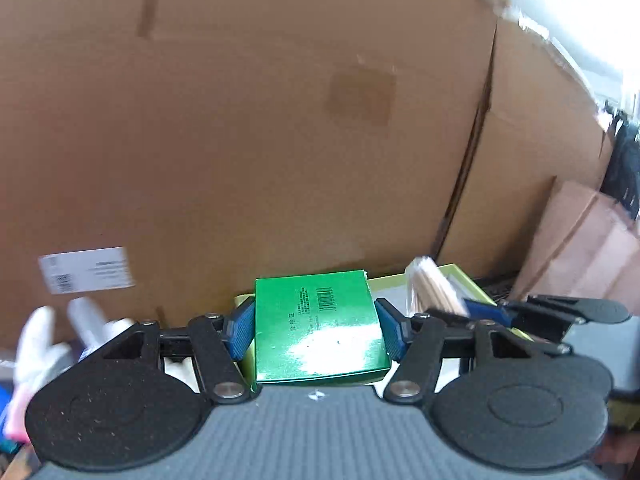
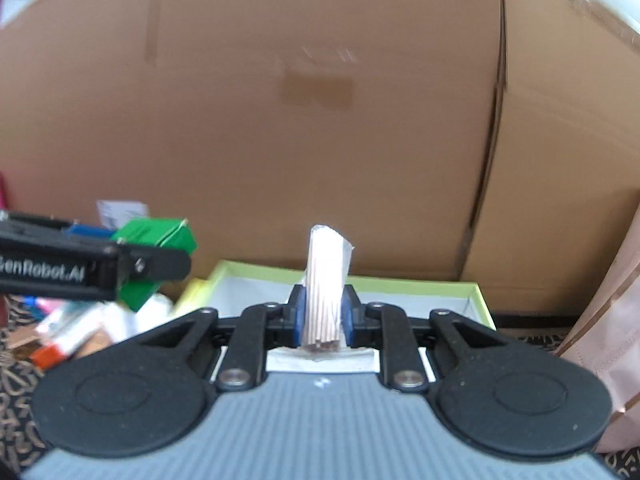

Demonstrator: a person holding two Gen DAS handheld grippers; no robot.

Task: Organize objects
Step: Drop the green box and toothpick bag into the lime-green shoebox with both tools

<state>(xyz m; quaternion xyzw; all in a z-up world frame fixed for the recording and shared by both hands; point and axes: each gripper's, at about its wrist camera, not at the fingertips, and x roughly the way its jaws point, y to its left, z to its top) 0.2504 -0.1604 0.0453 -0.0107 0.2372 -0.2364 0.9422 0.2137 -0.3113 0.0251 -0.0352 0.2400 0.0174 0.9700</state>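
Blue-padded fingers (image 1: 242, 330) of the left gripper (image 1: 316, 330) press on the two side edges of a flat green carton (image 1: 318, 328), its barcoded face turned up and catching glare; the jaws stand moderately wide because the carton fills the gap. That carton looks light and stiff, though its glossy skin could slide, so a squeeze across the narrow edges near its middle seems the sound hold. In the right wrist view, the right gripper (image 2: 322, 316) is nearly closed on a bundle of thin wooden sticks (image 2: 326, 280) wrapped in clear film, standing roughly upright between the pads. I judge the bundle light but brittle and loosely packed; a grip low on the wrapped body, as here, keeps single sticks from slipping out. Just beyond both grippers lies an open, shallow yellow-green tray (image 2: 482, 304) with a white floor, which seems the likely place for both items, both held above or just before it. Left of the tray, a blurred scatter of small packets and tubes (image 2: 76, 332) rests on a dark patterned desk (image 2: 16, 380). Behind everything rises a large brown cardboard box (image 2: 320, 120), and a pale pink bag (image 2: 612, 320) leans at the right.
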